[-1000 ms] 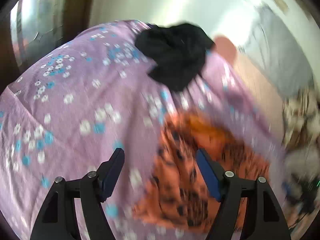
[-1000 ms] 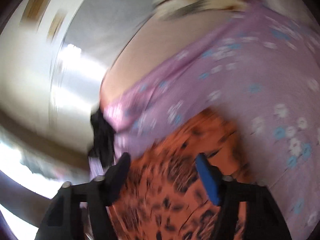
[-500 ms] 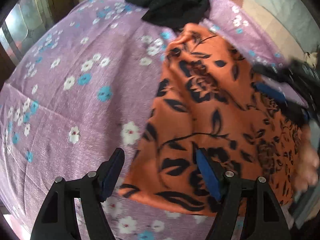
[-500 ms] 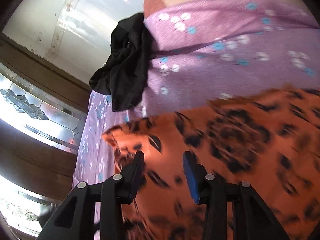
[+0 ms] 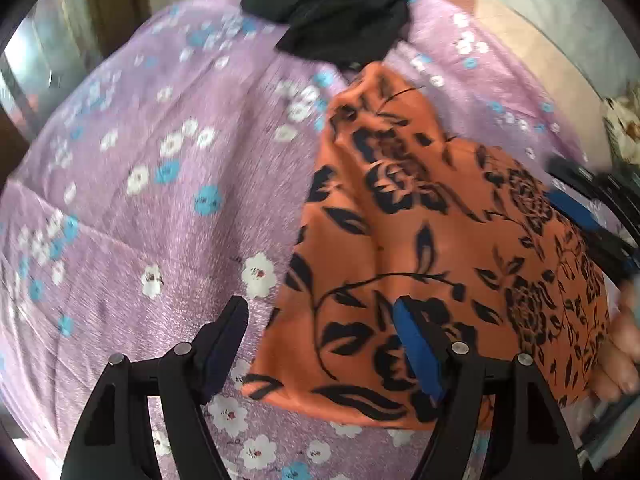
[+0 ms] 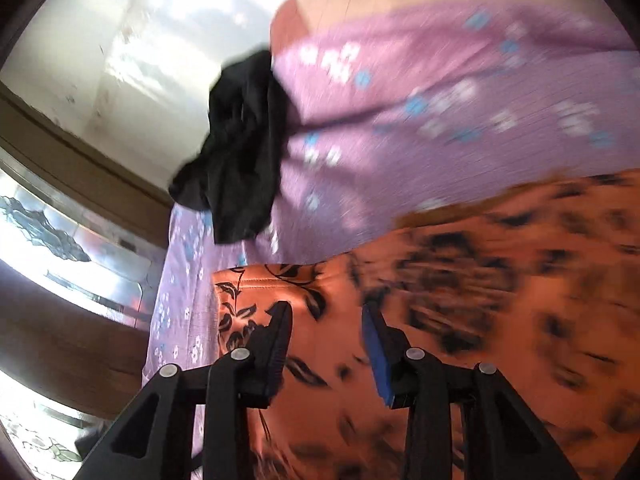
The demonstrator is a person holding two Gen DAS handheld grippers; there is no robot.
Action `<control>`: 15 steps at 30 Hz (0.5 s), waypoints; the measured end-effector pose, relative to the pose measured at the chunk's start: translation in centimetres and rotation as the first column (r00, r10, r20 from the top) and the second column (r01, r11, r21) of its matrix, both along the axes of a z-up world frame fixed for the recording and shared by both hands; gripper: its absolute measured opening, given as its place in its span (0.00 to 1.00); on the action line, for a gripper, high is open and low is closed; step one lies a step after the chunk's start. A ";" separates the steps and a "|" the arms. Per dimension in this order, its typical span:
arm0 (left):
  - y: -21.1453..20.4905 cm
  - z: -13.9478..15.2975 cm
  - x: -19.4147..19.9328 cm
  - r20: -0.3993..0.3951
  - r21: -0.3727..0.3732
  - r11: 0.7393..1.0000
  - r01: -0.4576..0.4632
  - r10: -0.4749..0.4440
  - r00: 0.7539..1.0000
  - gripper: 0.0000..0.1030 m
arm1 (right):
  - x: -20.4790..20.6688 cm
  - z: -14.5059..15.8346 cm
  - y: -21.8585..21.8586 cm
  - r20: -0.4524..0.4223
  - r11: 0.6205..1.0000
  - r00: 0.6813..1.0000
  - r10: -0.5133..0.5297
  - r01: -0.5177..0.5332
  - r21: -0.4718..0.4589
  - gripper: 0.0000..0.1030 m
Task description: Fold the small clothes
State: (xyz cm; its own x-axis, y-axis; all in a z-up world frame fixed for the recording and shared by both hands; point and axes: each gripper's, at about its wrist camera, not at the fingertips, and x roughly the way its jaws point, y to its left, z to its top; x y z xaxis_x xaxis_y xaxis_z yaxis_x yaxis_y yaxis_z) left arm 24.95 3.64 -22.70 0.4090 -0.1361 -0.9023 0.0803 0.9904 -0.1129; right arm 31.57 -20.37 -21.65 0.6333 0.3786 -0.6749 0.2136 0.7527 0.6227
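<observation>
Lilac flower-print bedsheet (image 5: pixel 160 208), bearing two garments.
Orange cloth with black floral print (image 5: pixel 420 240) lies mid-sheet; crumpled black garment (image 5: pixel 336 12) at the sheet's far edge. Left gripper (image 5: pixel 320 320) spread, straddling the cloth's edge; right gripper (image 6: pixel 326 320) parted, holding nothing, over cloth.

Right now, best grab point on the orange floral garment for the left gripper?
The near left corner of the orange floral garment, about. It lies flat on the purple sheet with the hem exposed; the left gripper, open, can slide in from the near side.

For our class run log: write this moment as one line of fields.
stage: fold not begun | orange cloth: flat on purple sheet | black cloth: bunched behind | left gripper: open | right gripper: open over orange cloth
</observation>
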 end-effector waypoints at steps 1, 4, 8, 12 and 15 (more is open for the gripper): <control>-0.4 0.5 -0.5 0.025 0.015 1.000 0.016 -0.016 1.000 0.74 | -1.5 0.7 -1.0 0.016 1.000 1.000 -0.021 0.021 -0.005 0.39; -1.1 0.9 -1.2 0.043 0.045 0.996 0.074 -0.076 0.996 0.79 | -7.4 2.3 -4.5 0.023 0.993 0.993 -0.114 0.115 -0.028 0.40; -0.6 -1.3 -1.1 -0.036 0.074 0.996 0.050 -0.047 0.998 0.80 | -14.0 1.9 -8.2 -0.014 0.961 0.965 -0.263 0.260 -0.099 0.39; 1.1 -2.7 -0.7 -0.111 -0.006 1.000 0.006 -0.007 0.994 0.80 | -17.5 -2.1 -11.7 -0.153 0.921 0.911 -0.382 0.362 -0.148 0.40; 2.5 -2.2 -0.7 -0.114 -0.026 0.999 -0.025 0.022 0.993 0.80 | -17.6 -4.8 -12.9 -0.261 0.910 0.872 -0.414 0.385 -0.155 0.30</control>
